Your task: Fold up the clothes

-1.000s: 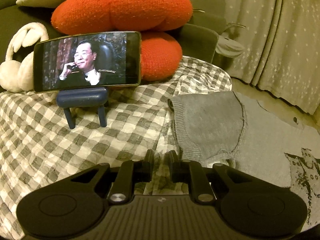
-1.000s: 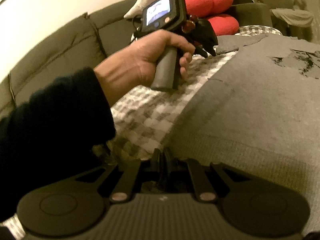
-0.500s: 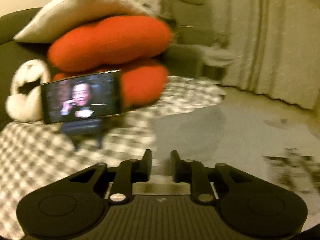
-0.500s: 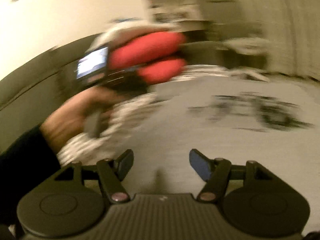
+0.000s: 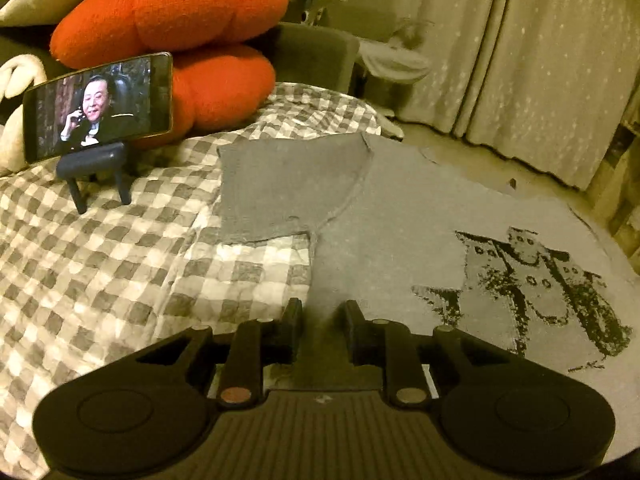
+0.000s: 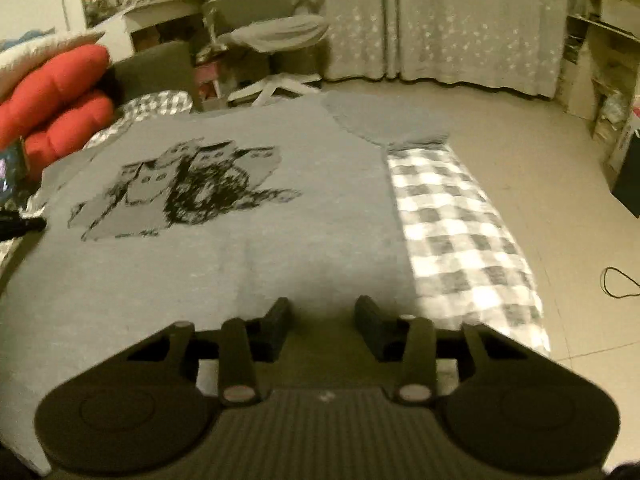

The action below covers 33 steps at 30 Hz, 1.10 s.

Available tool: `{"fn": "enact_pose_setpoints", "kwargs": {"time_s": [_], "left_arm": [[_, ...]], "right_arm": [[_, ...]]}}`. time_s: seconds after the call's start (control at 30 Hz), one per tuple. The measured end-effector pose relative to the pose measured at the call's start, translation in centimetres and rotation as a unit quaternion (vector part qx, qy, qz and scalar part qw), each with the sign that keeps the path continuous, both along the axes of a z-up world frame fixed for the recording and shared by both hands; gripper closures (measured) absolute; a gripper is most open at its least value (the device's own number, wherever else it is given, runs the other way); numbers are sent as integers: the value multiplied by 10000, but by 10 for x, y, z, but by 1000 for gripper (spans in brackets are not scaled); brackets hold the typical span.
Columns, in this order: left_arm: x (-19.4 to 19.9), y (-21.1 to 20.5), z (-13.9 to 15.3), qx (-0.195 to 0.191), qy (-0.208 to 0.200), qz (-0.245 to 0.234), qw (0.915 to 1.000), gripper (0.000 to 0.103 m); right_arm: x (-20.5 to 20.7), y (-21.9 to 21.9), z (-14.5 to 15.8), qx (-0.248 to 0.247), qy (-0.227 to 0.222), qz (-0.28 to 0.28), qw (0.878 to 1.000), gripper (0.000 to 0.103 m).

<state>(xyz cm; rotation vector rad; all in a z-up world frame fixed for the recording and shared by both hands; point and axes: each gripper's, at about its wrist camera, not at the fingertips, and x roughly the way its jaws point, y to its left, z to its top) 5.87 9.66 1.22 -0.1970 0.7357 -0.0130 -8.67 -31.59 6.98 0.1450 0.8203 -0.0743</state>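
A grey T-shirt (image 5: 400, 220) with a black print (image 5: 540, 280) lies flat, print up, on a checkered blanket (image 5: 120, 260). One short sleeve (image 5: 288, 184) spreads out onto the checks. My left gripper (image 5: 322, 316) hovers low over the shirt's side edge below that sleeve, jaws a little apart and holding nothing. In the right wrist view the same shirt (image 6: 200, 260) fills the left and middle. My right gripper (image 6: 323, 312) is open over the shirt's lower part, near its right edge, with nothing between the fingers.
A phone on a small dark stand (image 5: 98, 106) plays video at the back left, in front of red cushions (image 5: 172, 12). Curtains (image 6: 440, 20) and a chair (image 6: 276, 36) stand beyond the bed. Bare floor (image 6: 540, 160) with a cable (image 6: 620, 284) lies to the right.
My right gripper was shut low by the shirt's hem near the left hand; it opened and swung right across the shirt. My left gripper drew back from the sleeve, jaws slightly wider.
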Motion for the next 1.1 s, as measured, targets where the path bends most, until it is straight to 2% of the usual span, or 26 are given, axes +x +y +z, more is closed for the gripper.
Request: {"fn": "enact_pose_setpoints", "kwargs": {"time_s": [0.2, 0.33, 0.5, 0.57, 0.67, 0.77, 0.87, 0.93, 1.1], "left_arm": [[-17, 9, 10, -387, -85, 192, 9990, 83], [-24, 9, 10, -267, -81, 152, 9995, 83], [-23, 13, 9, -365, 10, 131, 9992, 83], [-24, 17, 12, -408, -75, 172, 9990, 83], [-25, 19, 12, -449, -59, 180, 9988, 83], [-24, 17, 12, -602, -23, 93, 9981, 83], [-24, 13, 13, -550, -41, 48, 9985, 83], [-23, 10, 11, -470, 10, 37, 9989, 83], [-23, 9, 9, -346, 118, 74, 9993, 83]], "right_arm": [[-5, -22, 1, 210, -82, -379, 9990, 70], [-9, -36, 2, 448, -166, -613, 9970, 81], [-15, -54, 4, 743, -272, -904, 9928, 83], [-17, -61, 4, 861, -314, -1020, 9906, 77], [-22, -74, 2, 1090, -331, -1203, 9862, 77], [-22, -69, -1, 1052, -252, -913, 9899, 77], [-22, -60, -2, 1011, -203, -614, 9928, 78], [-19, -53, -3, 812, -131, -517, 9953, 92], [-26, -45, 3, 418, -314, -657, 9965, 95]]}}
